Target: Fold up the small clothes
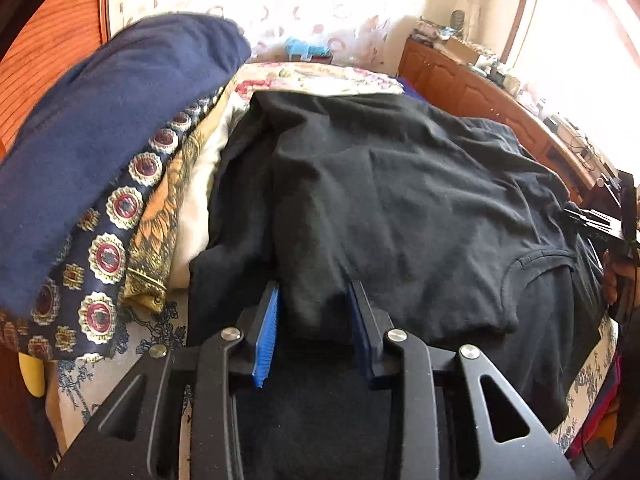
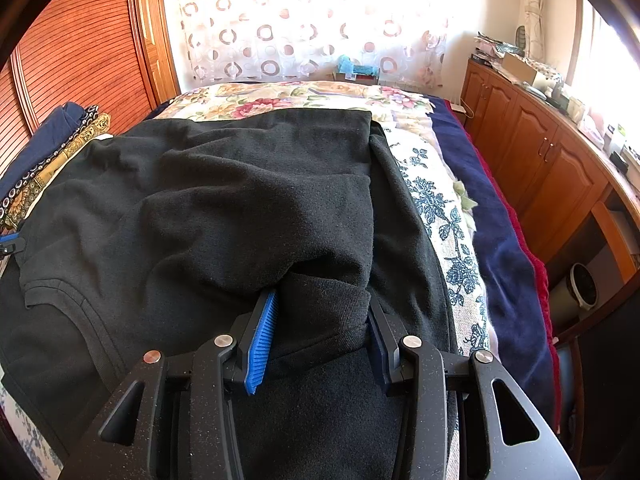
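A black T-shirt lies spread on the bed, one side folded over its body. Its collar faces the near right in the left wrist view. My left gripper is shut on a bunched fold of the shirt, the blue pads pressing it from both sides. In the right wrist view the same T-shirt fills the middle, its collar at the near left. My right gripper is shut on a gathered sleeve edge of the shirt. Each gripper shows at the other view's edge: right gripper, left gripper.
A stack of folded clothes, navy on top with patterned cloth beneath, lies left of the shirt and also shows as a stack at the far left. The floral bedspread runs right of the shirt. Wooden cabinets line the right wall.
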